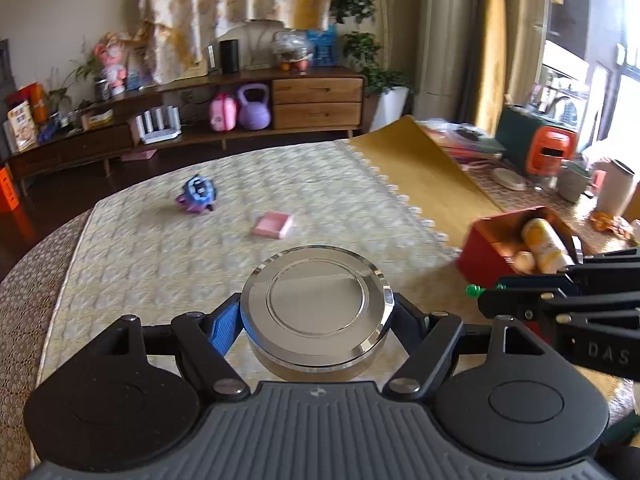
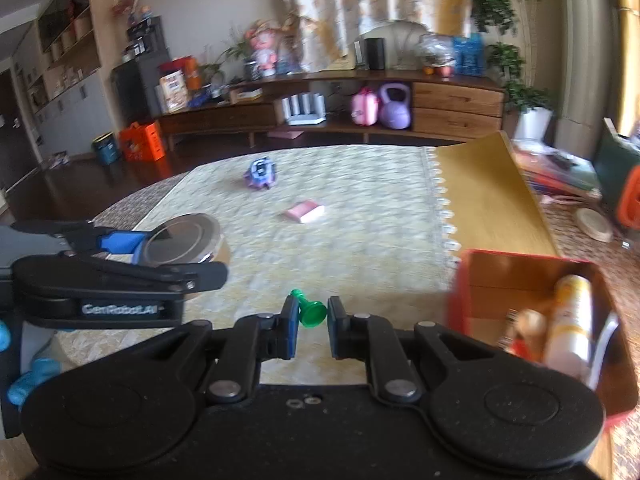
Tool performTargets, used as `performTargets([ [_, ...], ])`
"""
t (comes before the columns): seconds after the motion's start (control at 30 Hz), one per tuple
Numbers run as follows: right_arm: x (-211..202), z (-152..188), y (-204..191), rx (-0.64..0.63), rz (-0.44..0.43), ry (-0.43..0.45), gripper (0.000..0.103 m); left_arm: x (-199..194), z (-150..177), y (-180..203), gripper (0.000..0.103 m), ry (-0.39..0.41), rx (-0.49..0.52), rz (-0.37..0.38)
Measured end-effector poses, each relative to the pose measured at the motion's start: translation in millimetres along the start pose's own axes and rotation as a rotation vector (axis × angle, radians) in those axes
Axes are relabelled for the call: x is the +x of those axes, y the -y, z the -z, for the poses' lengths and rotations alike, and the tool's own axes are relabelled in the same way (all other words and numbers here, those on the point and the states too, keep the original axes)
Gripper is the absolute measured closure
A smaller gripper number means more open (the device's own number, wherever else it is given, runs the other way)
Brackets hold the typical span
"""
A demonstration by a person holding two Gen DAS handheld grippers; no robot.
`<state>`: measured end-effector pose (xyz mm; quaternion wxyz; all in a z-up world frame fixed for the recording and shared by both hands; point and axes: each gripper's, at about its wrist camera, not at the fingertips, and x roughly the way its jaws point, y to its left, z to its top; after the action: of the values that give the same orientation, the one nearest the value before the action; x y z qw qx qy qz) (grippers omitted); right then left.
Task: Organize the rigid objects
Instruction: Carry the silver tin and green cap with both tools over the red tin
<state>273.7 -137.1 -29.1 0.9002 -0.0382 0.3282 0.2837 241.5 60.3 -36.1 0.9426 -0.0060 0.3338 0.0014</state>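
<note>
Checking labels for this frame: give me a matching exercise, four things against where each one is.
Things:
1. metal tin
2. green pawn
3. pink block
4. yellow bottle

Places:
A. inside the red box
B. loose on the quilted cloth, near the blue toy
C. gripped by the left claw
D. between the right claw fingers

Pairs: 1-C, 2-D, 3-B, 4-A
</note>
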Motion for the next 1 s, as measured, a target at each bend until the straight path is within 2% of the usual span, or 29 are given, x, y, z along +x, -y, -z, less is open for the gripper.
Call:
performTargets([
  [0.23, -30.6, 11.3, 32.6, 0.049, 0.048, 0.031, 0.089, -18.4, -6.6, 45.6, 0.026, 0.014, 0.055, 0.067],
  [0.47, -52.3, 24.1, 66.0, 0.076, 0.094, 0.044, 0.089, -18.7, -14.0, 92.9, 0.026, 0.01, 0.098, 0.128],
  [0.73, -66.0, 40.8, 101.0, 0.113, 0.127, 0.046, 0.089, -1.4, -23.1, 141.7, 0.026, -0.005, 0.153, 0.158],
  [1.0, -62.5, 53.6, 126.7, 0.132, 0.134, 0.029, 0.089, 34.5, -27.2, 181.9, 0.026, -0.035, 0.208, 0.148],
])
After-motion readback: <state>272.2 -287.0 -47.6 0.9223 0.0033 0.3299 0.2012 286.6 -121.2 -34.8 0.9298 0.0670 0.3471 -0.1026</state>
